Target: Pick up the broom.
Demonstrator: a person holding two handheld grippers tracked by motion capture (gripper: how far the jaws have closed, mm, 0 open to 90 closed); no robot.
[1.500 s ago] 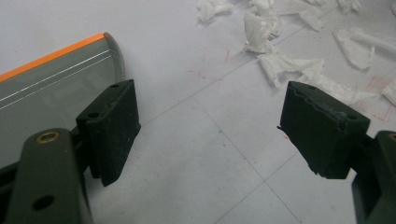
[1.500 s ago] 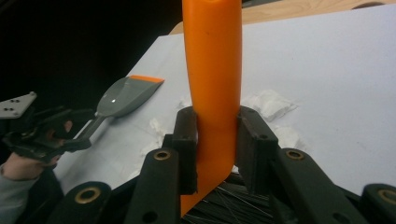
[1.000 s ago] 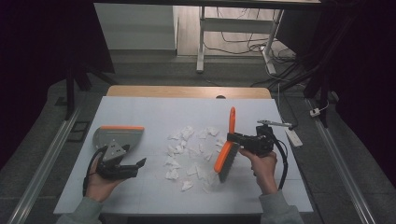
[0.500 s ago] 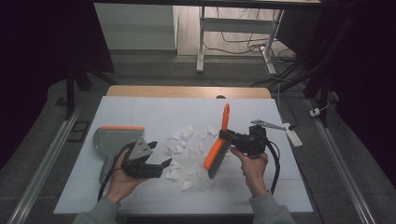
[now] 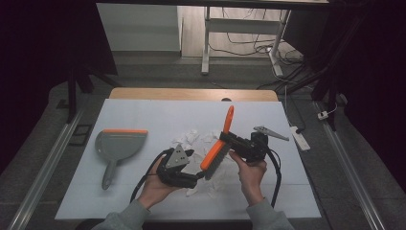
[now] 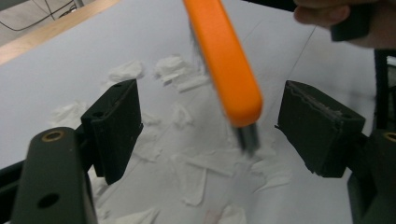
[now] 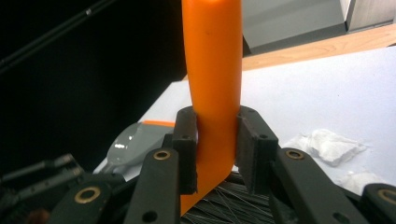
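Right gripper (image 5: 229,140) clamps orange brush (image 5: 218,148) over paper scraps (image 5: 191,138) – left gripper (image 5: 191,181) jaws wide open beside it, grey dustpan (image 5: 117,146) far left.

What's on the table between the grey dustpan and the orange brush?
In the high view, bare white table, then the left tool and white paper scraps lie between the dustpan and the brush.
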